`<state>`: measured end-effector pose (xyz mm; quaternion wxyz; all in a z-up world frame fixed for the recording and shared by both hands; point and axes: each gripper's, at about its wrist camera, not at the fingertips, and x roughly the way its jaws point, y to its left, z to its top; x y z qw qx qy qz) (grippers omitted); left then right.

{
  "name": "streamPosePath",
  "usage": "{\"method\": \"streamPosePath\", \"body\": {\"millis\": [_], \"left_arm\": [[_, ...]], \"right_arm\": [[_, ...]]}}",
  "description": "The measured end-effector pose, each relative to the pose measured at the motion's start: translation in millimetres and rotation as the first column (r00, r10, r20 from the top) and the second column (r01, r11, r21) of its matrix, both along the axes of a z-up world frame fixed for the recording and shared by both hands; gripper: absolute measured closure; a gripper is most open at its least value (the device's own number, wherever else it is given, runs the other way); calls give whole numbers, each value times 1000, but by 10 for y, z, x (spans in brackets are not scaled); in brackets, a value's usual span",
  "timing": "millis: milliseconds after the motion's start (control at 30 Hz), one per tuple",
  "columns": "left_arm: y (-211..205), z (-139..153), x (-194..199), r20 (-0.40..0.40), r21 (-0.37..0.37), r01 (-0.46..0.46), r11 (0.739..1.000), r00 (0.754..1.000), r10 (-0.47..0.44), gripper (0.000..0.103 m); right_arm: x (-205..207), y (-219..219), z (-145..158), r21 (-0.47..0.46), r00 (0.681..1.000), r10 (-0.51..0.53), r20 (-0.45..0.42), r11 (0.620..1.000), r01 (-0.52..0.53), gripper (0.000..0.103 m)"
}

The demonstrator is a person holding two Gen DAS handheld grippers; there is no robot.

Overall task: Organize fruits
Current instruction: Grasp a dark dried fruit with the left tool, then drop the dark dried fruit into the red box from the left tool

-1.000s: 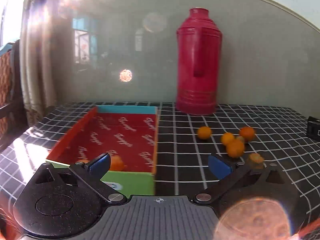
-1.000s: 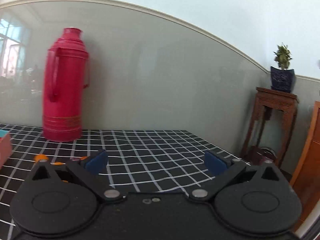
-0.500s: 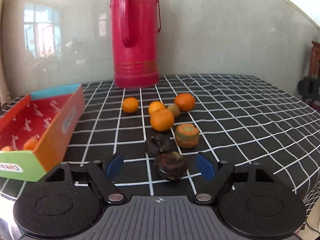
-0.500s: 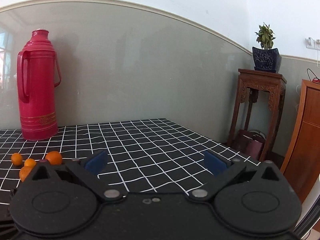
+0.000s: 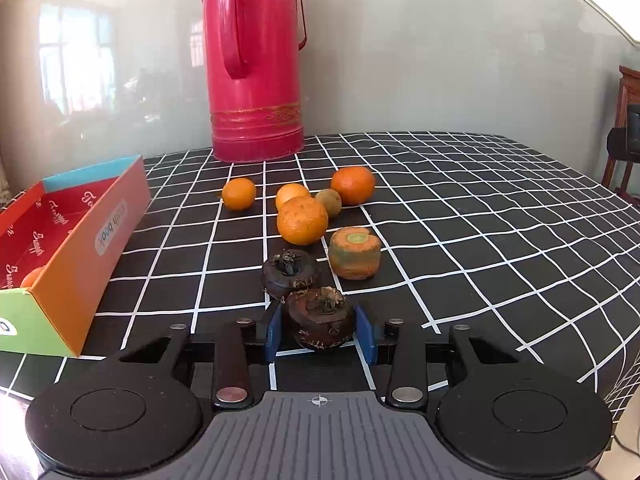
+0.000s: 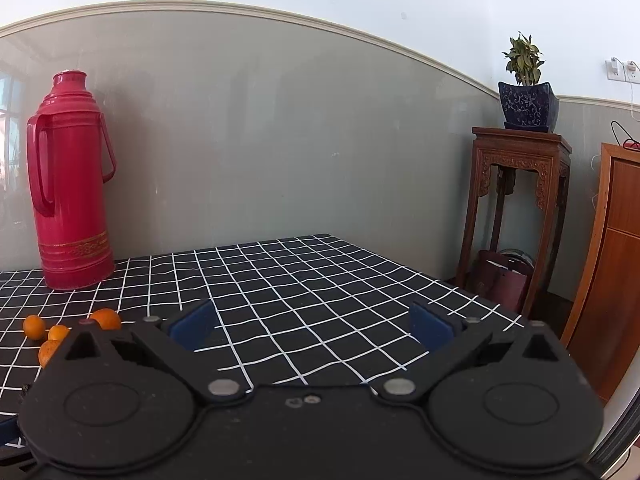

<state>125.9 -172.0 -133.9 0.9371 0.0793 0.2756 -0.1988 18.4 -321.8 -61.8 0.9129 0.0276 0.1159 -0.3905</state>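
The left gripper (image 5: 320, 330) is closing its jaws around a dark fruit (image 5: 320, 322) near the tabletop's (image 5: 480, 220) front edge, pads just meeting its sides. The right gripper (image 6: 312, 326) is hanging wide apart, holding nothing.

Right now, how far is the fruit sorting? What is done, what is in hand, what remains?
Done: one orange fruit lies in the box. In hand: the left gripper is closing around a dark fruit. Left on the table: another dark fruit, four oranges, a small brownish fruit and a cut piece. The right gripper is open, empty.
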Motion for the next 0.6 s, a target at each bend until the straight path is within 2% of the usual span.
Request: {"method": "streamPosePath", "body": {"millis": [67,200,333,433,600], "left_arm": [[16,20,7,19,4,-8,1000,1000,8,64],[132,158,-16,118,-2,-61,998,991,61,64],[409,331,103,203,-24,-172,985,964,173,64],[730,441,287,206,-55,-284,957,935,289,64],[1270,470,616,135,-72,-462,884,873,468,64]], "right_arm": [[-6,16,4,-11,1000,-16,1,1000,17,6],[-12,19,-2,-5,1000,-20,5,1000,20,6],[5,54,-12,-10,1000,-7,-5,1000,6,6],[23,98,-13,-15,1000,10,-5,1000,-10,6],[103,209,-28,-7,998,53,-16,999,-53,6]]}}
